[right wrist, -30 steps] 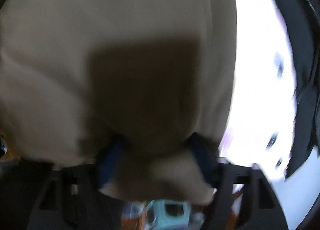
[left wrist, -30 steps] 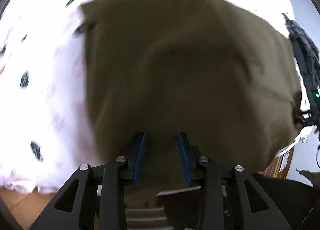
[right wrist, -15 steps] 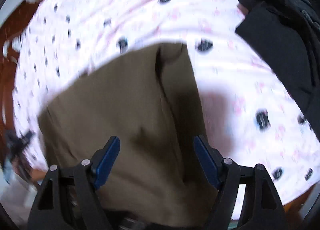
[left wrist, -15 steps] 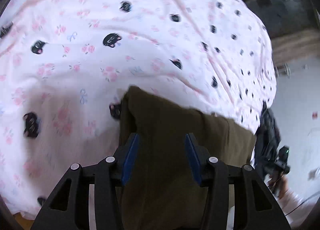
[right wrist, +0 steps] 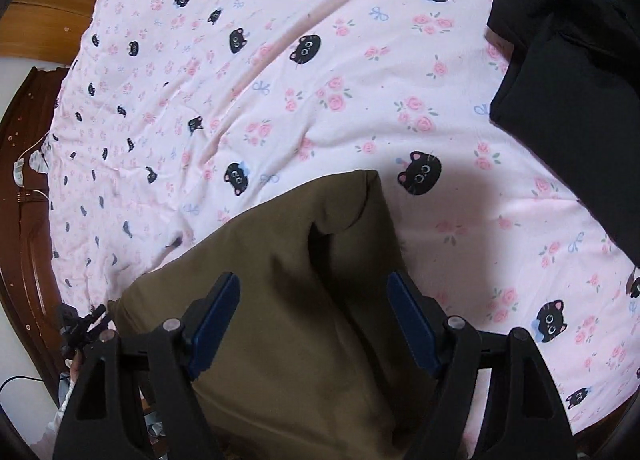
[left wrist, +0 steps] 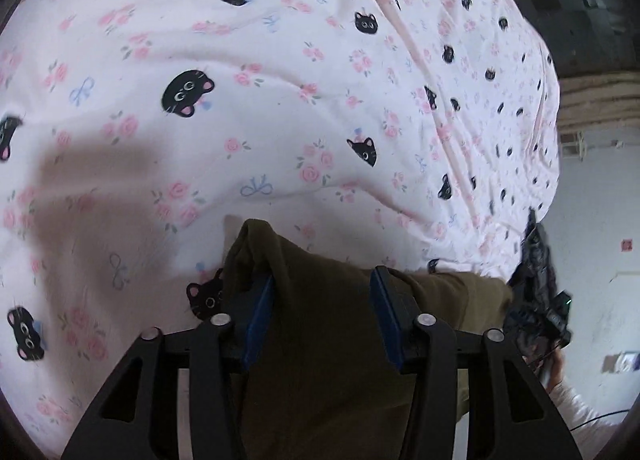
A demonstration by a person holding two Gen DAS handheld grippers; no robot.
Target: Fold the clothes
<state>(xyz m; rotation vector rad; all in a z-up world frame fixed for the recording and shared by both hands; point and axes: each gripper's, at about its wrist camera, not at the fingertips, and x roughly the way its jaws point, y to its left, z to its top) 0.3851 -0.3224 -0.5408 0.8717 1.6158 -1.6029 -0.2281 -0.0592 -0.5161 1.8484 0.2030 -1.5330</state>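
- Pointing steeply down at a bed, in the bottom centre of the left wrist view: left gripper (left wrist: 322, 312), its blue pads (left wrist: 258, 316) set moderately apart.
- Just been closing, with the olive-brown garment (left wrist: 328, 372) bunched between the jaws and draped over the tip of the left-hand pad; cannot tell whether the pads actually press on the cloth.
- Running from a raised, folded corner just above the pads down to the bottom edge of that frame, and out to the right: the same garment.
- Filling the upper and left parts of the frame: a pink bedsheet (left wrist: 280, 100) printed with black cat faces, roses and blue bows.
- At the bottom centre of the right wrist view: right gripper (right wrist: 316, 312), jaws standing wide, no pinch visible.
- Lying between and below those jaws, spreading to the lower left, with a folded corner just above centre: the olive garment again (right wrist: 280, 252).
- Heaped at the upper right of that frame, apart from the olive cloth: a black garment (right wrist: 568, 80).
- Along the left edge: a dark wooden bed frame (right wrist: 24, 220).
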